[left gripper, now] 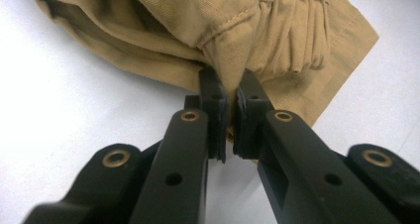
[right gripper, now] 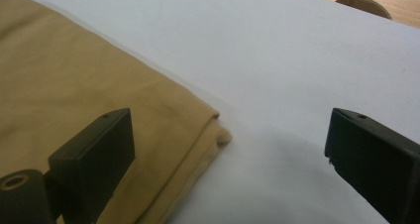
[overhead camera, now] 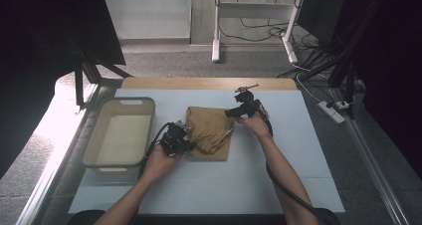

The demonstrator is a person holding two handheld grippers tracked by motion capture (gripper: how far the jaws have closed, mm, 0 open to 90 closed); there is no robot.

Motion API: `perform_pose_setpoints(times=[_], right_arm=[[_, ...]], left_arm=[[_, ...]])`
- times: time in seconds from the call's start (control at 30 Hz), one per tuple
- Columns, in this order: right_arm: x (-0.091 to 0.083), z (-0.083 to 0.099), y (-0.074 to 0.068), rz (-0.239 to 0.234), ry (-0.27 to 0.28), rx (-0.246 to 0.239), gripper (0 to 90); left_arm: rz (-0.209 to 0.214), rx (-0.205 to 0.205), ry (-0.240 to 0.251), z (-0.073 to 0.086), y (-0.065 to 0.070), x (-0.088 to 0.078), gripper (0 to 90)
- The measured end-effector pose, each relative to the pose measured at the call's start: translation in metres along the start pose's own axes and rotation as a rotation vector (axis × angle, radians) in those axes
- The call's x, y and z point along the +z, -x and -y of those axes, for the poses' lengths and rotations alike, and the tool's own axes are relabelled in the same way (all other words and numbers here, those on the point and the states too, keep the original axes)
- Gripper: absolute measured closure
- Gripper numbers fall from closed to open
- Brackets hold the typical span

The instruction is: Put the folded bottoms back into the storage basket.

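Left gripper (left gripper: 229, 116) jaws clamped on unlabelled tan garment (left gripper: 257, 30); right gripper (right gripper: 230, 149) jaws apart.

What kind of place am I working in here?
Probably a lab recording station, not a home: a white-covered table with black frame struts, loose cables and a power strip on the floor, a rolling stand behind.

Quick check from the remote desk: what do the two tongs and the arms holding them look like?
Both the left tongs and right tongs are black with flat, blocky jaws; brass-coloured rivets dot the left tongs' linkage. A black cable trails along the right forearm. The forearms are bare, with no sleeves.
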State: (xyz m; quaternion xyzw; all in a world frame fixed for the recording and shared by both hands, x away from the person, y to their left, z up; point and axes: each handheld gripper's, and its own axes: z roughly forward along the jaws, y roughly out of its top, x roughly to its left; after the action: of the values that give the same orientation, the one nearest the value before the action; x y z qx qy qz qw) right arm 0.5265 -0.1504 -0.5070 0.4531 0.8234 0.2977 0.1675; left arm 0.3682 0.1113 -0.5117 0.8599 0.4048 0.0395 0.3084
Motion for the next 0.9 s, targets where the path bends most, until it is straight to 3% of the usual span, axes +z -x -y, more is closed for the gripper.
perform_pose_setpoints(times=[0.13, 0.23, 0.33, 0.43, 0.57, 0.67, 0.77, 0.9], right_arm=[[0.008, 0.001, 0.000, -0.001, -0.026, -0.012, 7.5], [0.014, 0.004, 0.000, -0.050, -0.058, -0.034, 13.8], [0.015, 0.005, -0.003, -0.048, -0.048, -0.053, 16.9], [0.012, 0.004, -0.003, -0.074, -0.048, -0.076, 29.5], [0.008, 0.003, -0.008, -0.151, -0.051, -0.119, 61.4], [0.006, 0.001, -0.014, -0.163, -0.062, -0.169, 77.5], [0.005, -0.001, -0.019, -0.153, -0.074, -0.206, 81.4], [0.004, -0.002, -0.021, -0.147, -0.075, -0.213, 82.1]], left_arm=[[-0.001, -0.002, -0.004, 0.000, 0.000, 0.000, 83.9], [0.000, -0.005, -0.008, 0.000, 0.000, 0.000, 83.9], [0.000, -0.007, -0.011, 0.000, 0.000, 0.001, 83.9], [-0.001, -0.005, -0.012, 0.000, 0.001, 0.001, 83.8], [0.000, -0.009, -0.014, 0.000, 0.001, 0.001, 83.9], [0.016, -0.023, -0.015, 0.001, -0.001, 0.002, 83.9], [0.012, -0.021, -0.011, 0.001, 0.000, 0.002, 84.0], [0.009, -0.024, 0.001, 0.001, 0.000, 0.000, 84.1]])
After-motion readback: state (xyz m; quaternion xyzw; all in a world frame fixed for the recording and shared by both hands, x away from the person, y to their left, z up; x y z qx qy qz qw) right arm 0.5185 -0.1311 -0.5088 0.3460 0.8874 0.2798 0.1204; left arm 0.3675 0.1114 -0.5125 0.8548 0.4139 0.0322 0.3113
